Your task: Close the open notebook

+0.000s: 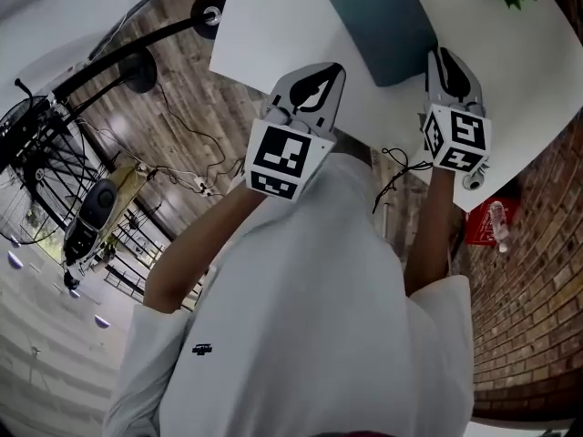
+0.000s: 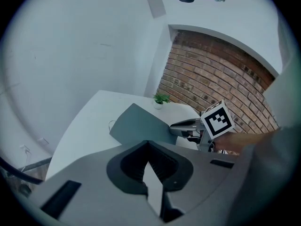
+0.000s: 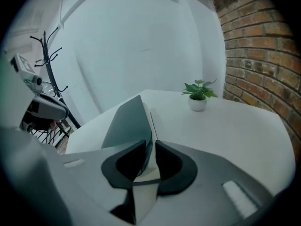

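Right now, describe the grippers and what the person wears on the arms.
Both the left gripper and right gripper are grey shells with black inner pads, tapering toward the tips. Each carries a white cube with black square markers. A thin black cable trails by the right one. The sleeves are short and white.

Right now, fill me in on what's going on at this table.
A person works a hand-held gripper in each hand at a white table. The right hand-held gripper has the raised cover of the grey notebook between its jaws; whether they pinch it is unclear. The left hand-held gripper is shut and empty, short of the notebook, which isn't closed yet.
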Action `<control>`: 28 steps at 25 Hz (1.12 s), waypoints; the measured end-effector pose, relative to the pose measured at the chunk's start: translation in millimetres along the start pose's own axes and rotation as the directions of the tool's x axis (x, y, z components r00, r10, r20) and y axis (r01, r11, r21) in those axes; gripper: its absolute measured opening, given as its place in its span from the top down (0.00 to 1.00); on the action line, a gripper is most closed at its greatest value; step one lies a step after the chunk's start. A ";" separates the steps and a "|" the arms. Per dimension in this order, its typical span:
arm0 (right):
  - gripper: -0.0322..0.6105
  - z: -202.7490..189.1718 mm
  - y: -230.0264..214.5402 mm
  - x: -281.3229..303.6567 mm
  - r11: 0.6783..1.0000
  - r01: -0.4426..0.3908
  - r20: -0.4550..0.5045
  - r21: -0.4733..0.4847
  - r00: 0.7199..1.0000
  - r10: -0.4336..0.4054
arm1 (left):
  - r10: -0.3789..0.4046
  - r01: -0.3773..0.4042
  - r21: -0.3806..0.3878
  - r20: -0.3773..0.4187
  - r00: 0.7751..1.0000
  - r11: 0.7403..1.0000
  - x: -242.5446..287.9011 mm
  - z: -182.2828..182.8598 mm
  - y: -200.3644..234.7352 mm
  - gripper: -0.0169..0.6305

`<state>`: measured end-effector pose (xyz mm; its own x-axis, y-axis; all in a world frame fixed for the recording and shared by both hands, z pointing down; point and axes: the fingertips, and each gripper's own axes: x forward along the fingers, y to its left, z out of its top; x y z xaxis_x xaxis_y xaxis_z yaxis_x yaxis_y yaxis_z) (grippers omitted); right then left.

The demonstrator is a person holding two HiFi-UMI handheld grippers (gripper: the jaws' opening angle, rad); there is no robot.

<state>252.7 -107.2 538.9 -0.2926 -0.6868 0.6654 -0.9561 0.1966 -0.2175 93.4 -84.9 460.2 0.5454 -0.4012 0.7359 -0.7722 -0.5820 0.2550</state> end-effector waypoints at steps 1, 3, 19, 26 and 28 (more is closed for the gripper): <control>0.84 -0.8 -2.3 1.2 1.000 0.003 -0.002 0.000 1.000 -0.003 | 0.000 0.000 -0.004 -0.002 1.000 1.000 0.9 -0.5 0.0 0.97; 0.84 -2.3 -8.4 2.1 1.000 0.024 -0.007 -0.010 1.000 -0.024 | -0.002 0.001 -0.011 -0.006 1.000 1.000 2.1 -1.4 0.2 0.97; 0.93 4.0 -4.8 -3.8 0.993 0.063 -0.031 -0.099 0.997 -0.066 | 0.002 -0.002 -0.031 0.017 1.000 1.000 -6.4 1.6 0.9 0.97; 0.93 19.1 18.6 -19.9 0.992 0.046 0.012 -0.117 0.999 -0.045 | 0.026 -0.023 -0.044 0.059 0.998 0.999 -26.5 7.0 7.6 0.97; 0.93 23.4 25.5 -23.1 0.991 0.042 0.020 -0.126 0.999 -0.040 | 0.032 -0.029 -0.044 0.069 0.997 0.999 -32.6 8.2 9.3 0.97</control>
<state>235.6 -102.7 501.3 -0.2537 -0.7081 0.6590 -0.9622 0.2543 -0.0972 71.2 -83.0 433.5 0.5415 -0.4677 0.6986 -0.8014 -0.5382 0.2608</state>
